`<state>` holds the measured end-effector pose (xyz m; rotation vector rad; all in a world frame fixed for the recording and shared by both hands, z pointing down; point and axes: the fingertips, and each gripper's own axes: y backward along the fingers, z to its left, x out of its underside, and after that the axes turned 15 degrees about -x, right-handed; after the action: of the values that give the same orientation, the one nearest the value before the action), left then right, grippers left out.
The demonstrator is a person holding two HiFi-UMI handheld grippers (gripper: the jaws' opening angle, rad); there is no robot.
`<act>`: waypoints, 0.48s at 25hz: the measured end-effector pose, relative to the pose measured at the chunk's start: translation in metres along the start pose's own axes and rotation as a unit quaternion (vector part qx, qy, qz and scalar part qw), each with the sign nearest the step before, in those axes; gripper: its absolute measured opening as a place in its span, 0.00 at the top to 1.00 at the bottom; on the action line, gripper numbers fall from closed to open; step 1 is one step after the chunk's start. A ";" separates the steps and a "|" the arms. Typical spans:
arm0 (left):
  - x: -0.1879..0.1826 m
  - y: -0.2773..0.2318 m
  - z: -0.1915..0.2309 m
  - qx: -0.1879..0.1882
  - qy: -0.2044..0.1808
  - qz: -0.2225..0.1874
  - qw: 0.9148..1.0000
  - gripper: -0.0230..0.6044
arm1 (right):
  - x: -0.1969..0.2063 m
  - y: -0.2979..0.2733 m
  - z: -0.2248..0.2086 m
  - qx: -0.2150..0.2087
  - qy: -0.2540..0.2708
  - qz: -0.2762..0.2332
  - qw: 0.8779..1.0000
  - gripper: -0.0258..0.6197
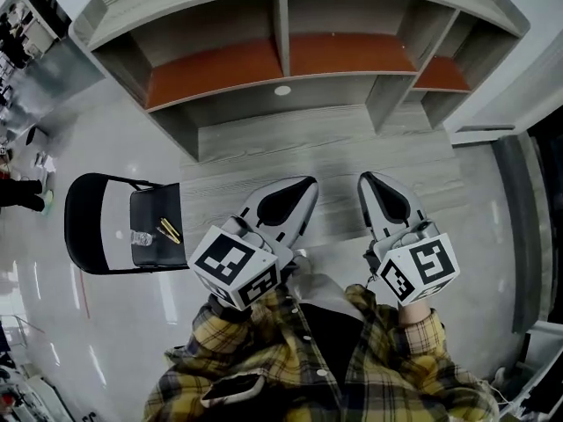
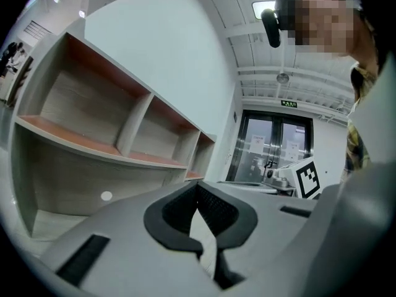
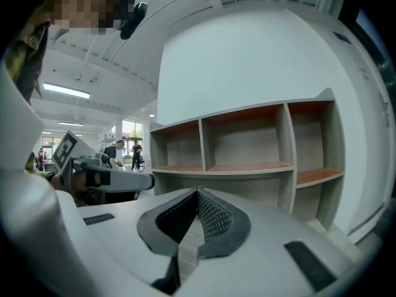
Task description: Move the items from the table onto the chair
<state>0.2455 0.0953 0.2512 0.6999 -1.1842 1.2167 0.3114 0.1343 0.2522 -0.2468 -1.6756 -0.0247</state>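
Head view looks steeply down on a big shelf unit (image 1: 290, 55) of pale grey wood with orange-brown shelf boards. It is set against the far side of a grey wood-grain worktop (image 1: 334, 143). Glossy pale floor (image 1: 53, 323) spreads out to the left.

On that floor, just beside the worktop's left end, stands a black folding chair (image 1: 84, 227). Its dark seat faces the worktop.

Below the worktop's near edge I see the person's yellow plaid shirt (image 1: 387, 376), with both arms stretched forward.

The left hand-held gripper (image 1: 311, 183) hangs over the near part of the worktop, its marker cube toward the person. In the left gripper view its two dark pads meet at the tips and nothing sits between them (image 2: 198, 187).

The right hand-held gripper (image 1: 365, 179) hovers just beside it, apart from it and pointing toward the shelves. In the right gripper view its jaws are likewise pressed together and hold nothing (image 3: 198, 192).

The task's things lie on the chair seat, well apart from both hand-held grippers. A pair of slim gold-coloured sticks (image 1: 168, 230) lie side by side. Just left of them is a small clear object (image 1: 141, 237), too small to make out further.
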 end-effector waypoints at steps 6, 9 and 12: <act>0.002 -0.005 0.003 0.013 0.004 0.028 1.000 0.96 | -0.002 -0.002 0.005 0.012 -0.020 -0.011 1.000 0.94; -0.006 -0.006 0.015 0.014 0.014 0.020 1.000 0.96 | -0.004 -0.009 0.008 0.012 -0.007 -0.011 1.000 0.94; -0.012 -0.001 0.027 0.005 0.023 0.010 1.000 0.96 | -0.003 -0.013 0.012 0.008 -0.014 -0.014 1.000 0.94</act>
<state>0.2396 0.0665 0.2476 0.6658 -1.1494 1.2502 0.2979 0.1226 0.2495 -0.2133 -1.7066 -0.0290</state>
